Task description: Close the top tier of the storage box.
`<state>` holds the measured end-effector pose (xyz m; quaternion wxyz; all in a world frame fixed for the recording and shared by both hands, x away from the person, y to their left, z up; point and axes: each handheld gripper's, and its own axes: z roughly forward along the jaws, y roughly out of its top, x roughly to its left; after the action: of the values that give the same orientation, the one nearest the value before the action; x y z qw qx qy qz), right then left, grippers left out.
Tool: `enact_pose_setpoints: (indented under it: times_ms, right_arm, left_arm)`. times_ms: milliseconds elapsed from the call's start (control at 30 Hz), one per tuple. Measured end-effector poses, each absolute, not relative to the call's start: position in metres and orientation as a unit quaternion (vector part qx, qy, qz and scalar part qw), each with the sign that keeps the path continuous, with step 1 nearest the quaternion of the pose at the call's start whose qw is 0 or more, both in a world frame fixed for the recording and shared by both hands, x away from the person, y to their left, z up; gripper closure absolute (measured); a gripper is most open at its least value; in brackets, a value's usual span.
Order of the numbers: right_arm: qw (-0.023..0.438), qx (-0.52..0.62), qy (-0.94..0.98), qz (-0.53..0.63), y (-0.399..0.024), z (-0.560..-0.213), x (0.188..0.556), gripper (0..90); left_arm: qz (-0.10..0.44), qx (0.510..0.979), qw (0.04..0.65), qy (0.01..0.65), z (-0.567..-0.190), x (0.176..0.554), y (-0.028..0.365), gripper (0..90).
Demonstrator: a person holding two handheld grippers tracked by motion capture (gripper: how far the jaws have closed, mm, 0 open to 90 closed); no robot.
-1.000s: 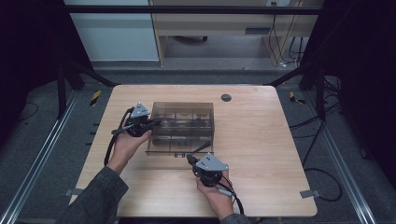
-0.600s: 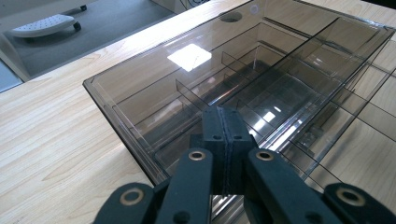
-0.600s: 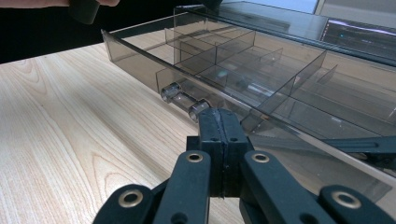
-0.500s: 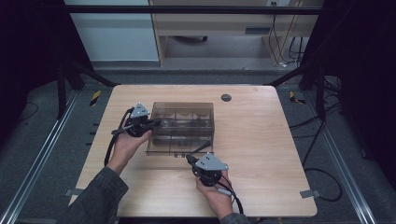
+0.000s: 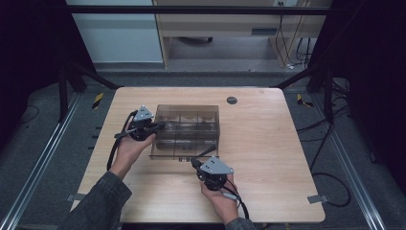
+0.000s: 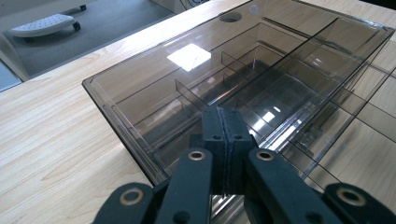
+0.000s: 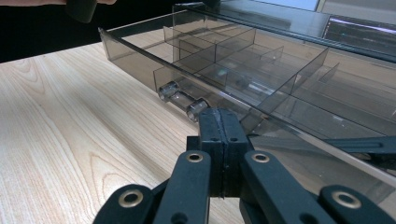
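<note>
A smoky clear plastic box point(image 5: 189, 115) stands on the wooden table point(image 5: 268, 143), and its divided drawer point(image 5: 184, 149) is pulled partly out toward me. My left gripper point(image 5: 160, 125) is shut with nothing in it, its tips against the box's left side; in the left gripper view those tips point(image 6: 225, 122) sit over the lid's near edge point(image 6: 116, 116). My right gripper point(image 5: 195, 163) is also shut and holds nothing, in front of the drawer. Its tips point(image 7: 220, 122) lie just right of the drawer's clear bar handle point(image 7: 182, 99). The drawer's compartments point(image 7: 224, 56) look bare.
A round cable hole point(image 5: 231, 100) sits in the table behind the box. Bare wood lies to the right of the box and along the front edge. Cables trail from both grippers. A low white wheeled base point(image 6: 44, 23) stands on the floor beyond the table.
</note>
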<state>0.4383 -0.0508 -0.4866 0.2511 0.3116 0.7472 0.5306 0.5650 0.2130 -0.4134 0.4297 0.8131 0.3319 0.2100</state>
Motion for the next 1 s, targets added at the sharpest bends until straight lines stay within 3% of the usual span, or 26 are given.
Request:
enact_pose_setpoints:
  times_ms: [1000]
  right_arm:
    - [0.249,0.310,0.748,0.532,-0.0477,-0.4856,0.4392,90.0]
  left_arm:
    - [0.203,0.812,0.436,0.331,-0.4143,0.5648,0.2133,89.1]
